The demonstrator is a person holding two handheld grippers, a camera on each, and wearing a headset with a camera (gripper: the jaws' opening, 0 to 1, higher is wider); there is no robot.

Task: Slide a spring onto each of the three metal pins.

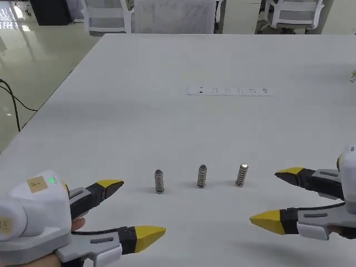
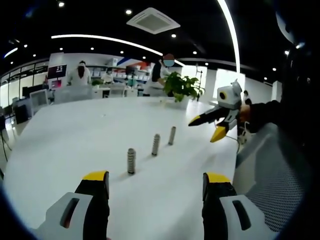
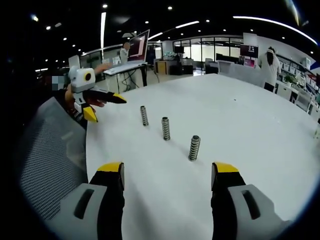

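While both grippers hang low over the table (image 1: 167,83), neither has hold of anything. Status on the left gripper (image 1: 140,207): jaws spread wide, nothing between them, sitting near-left in the head view with its tips aimed at the row of pins. Same for the right gripper (image 1: 266,197): jaws wide apart, empty, near-right, tips pointing left toward the row.

Three pins stand upright in a straight line between the two grippers, evenly spaced and apart from one another. From the head view: left pin (image 1: 159,181), middle pin (image 1: 202,176), right pin (image 1: 241,174). Each one has a spring (image 3: 165,128) coiled around it, covering it down to the base as far as I can tell. On the right pin a bright metal tip shows above the coils.

No contact between either gripper and any pin. Each gripper is near its end of the row, with a clear gap.

In the left gripper view the row runs away from the jaws toward the right gripper at the far end.

Behind the row, well apart from it, a white power strip (image 1: 231,90) lies flat on the table. White chairs (image 1: 105,16) stand at the far edge.
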